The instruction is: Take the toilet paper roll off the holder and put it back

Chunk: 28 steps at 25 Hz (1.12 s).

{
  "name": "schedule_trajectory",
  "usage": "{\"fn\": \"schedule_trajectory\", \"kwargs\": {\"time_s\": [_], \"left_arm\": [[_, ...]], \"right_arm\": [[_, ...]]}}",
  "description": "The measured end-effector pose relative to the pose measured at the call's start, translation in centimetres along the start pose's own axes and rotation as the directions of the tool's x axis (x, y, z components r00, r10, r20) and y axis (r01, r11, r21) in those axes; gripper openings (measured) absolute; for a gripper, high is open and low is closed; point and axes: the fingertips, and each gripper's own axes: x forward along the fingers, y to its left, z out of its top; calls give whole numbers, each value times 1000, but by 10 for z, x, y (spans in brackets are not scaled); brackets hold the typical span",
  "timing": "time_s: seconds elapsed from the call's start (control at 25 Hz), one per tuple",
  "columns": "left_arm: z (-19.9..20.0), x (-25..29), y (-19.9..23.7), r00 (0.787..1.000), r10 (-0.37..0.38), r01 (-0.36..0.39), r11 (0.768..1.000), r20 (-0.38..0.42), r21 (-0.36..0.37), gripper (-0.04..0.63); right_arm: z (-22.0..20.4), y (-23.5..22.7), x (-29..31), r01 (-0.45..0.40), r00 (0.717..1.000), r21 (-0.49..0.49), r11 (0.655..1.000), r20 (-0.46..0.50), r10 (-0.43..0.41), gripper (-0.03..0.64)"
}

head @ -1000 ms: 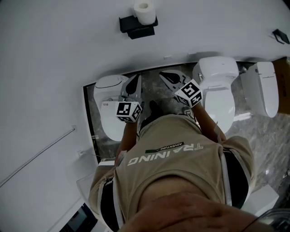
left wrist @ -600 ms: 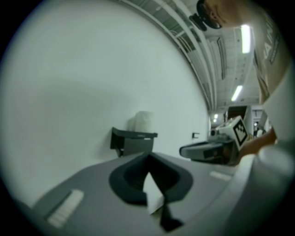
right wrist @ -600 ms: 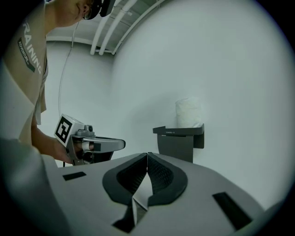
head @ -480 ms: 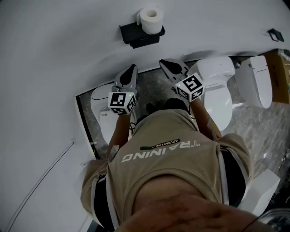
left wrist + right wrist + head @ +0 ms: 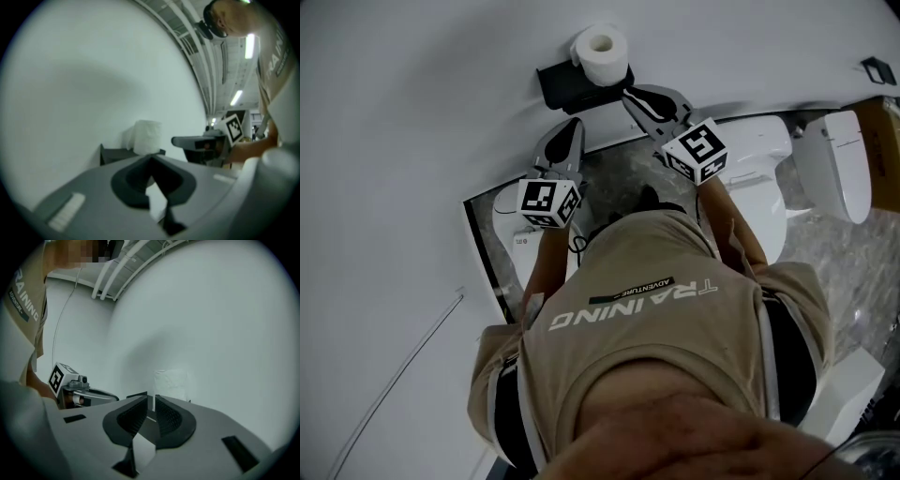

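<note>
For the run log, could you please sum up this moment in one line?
toilet paper roll: upright on holder, not yet taken | left tool: shut, empty | right tool: shut, empty

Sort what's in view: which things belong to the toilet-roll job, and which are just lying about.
For the job:
- roll, standing on the holder
- left gripper, shut and empty
- right gripper, shut and empty, just below the roll in the head view

Just there:
- left toilet
- middle toilet
- right toilet
</note>
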Motion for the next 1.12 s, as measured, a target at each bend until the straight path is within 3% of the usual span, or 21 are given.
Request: {"fn": "schedule_trajectory", "kwargs": {"time_s": [0.08, 0.12, 0.16, 0.24, 0.72, 0.96, 1.12], "left_arm": [[3, 7, 1, 1000, 14, -14, 1000, 1, 6, 0], [4, 10, 4, 1000, 26, -26, 1000, 2, 4, 0], [5, 12, 6, 999, 39, -39, 999, 4, -1, 0], [6, 14, 10, 998, 57, -57, 998, 3, -9, 0], [-1, 11, 40, 989, 147, -147, 988, -2, -43, 0], [1, 8, 40, 993, 116, -116, 991, -4, -65, 0], [-4, 4, 39, 997, 81, -81, 994, -7, -72, 0]], "right_arm": [[8, -10, 7, -15, 1000, 0, 1000, 10, 15, 51], [10, -15, 12, -17, 1000, 8, 1000, 10, 17, 173], [11, -21, 16, -14, 1000, 18, 1000, 8, 14, 250], [13, -33, 24, 3, 1000, 33, 999, 15, -4, 312], [-5, -42, 88, -120, 989, 29, 992, -89, 122, 334], [-3, -43, 87, -96, 990, 29, 995, -97, 99, 334], [7, -42, 78, -48, 995, -22, 999, -85, 46, 334]]}}
